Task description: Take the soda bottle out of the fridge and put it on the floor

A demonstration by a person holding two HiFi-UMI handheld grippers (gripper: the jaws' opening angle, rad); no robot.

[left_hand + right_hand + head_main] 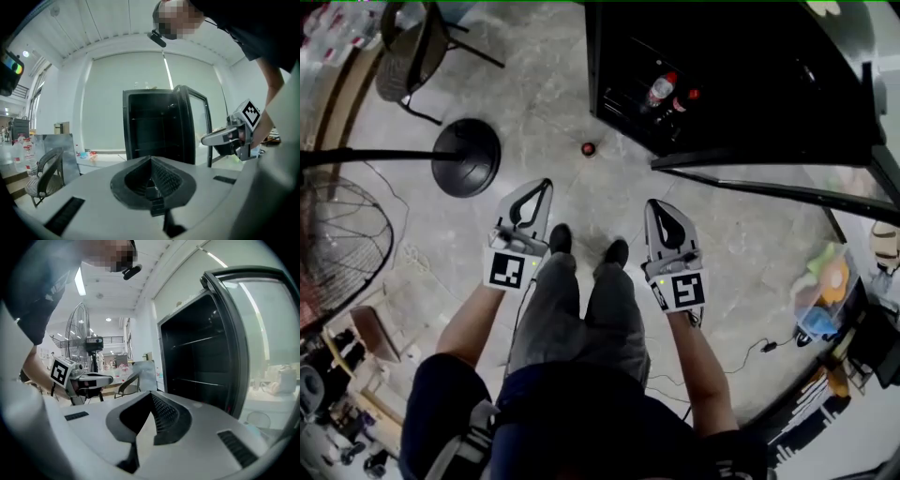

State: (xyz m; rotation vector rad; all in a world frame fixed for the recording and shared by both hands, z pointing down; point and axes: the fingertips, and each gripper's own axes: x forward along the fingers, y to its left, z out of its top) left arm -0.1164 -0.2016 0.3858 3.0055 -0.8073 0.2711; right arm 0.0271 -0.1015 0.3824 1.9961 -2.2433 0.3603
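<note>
The black fridge (741, 84) stands open at the top right of the head view, its door (769, 183) swung out. Two red-capped bottles (661, 89) stand on a low shelf inside. A small red-topped object (588, 148) sits on the floor in front; what it is I cannot tell. My left gripper (546, 183) and right gripper (652, 203) are held side by side above my feet, both shut and empty, well short of the fridge. The left gripper (151, 158) faces the open fridge (154, 126). The right gripper (151, 392) has the fridge (201, 352) on its right.
A fan's round black base (467, 157) stands on the floor at left, with its wire cage (337, 244) nearer me. A wicker chair (412, 52) stands at the top left. A cable (759, 347) and colourful items (825, 281) lie at the right.
</note>
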